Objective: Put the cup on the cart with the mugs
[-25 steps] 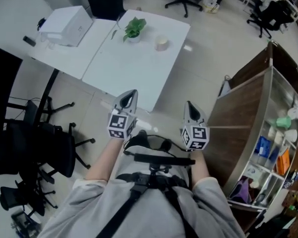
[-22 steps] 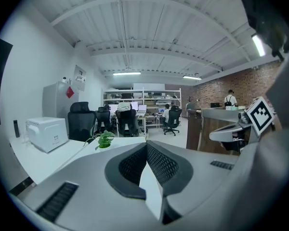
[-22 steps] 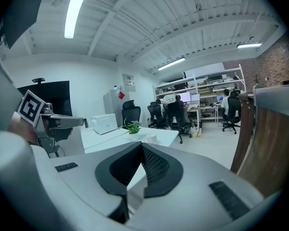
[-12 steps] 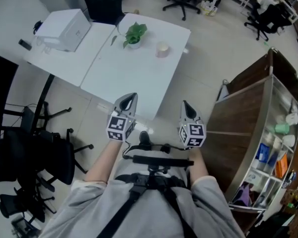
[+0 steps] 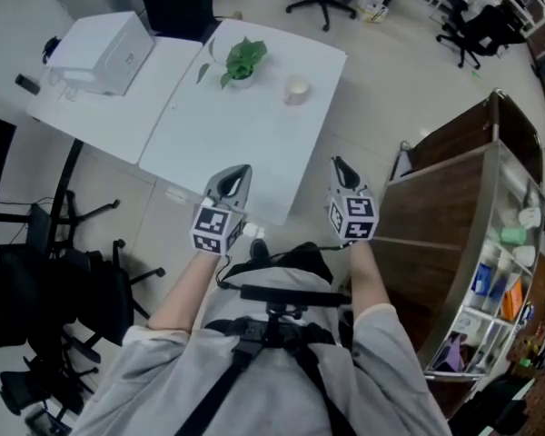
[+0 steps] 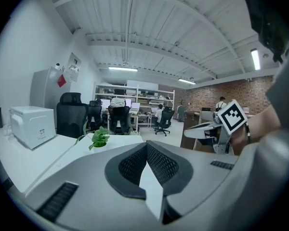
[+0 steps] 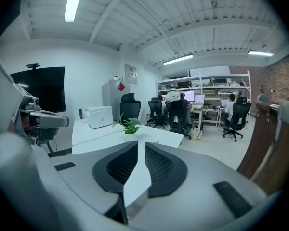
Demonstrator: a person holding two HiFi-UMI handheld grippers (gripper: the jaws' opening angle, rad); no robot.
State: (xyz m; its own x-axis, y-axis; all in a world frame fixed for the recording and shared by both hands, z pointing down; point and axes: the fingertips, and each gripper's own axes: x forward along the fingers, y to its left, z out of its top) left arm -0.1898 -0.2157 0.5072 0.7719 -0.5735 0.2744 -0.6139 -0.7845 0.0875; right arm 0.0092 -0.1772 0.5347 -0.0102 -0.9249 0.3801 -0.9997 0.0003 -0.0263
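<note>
Table (image 5: 227, 125) is nearer now; left gripper (image 5: 237, 174) fingers are pressed together, right gripper (image 5: 340, 165) fingers are opening, empty; next, reach the cup (image 5: 296, 89).

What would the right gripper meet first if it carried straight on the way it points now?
Most likely the white table, toward the plant, though depth is unclear and it might pass over the top. The right gripper is opening its fingers, with nothing between them.
</note>
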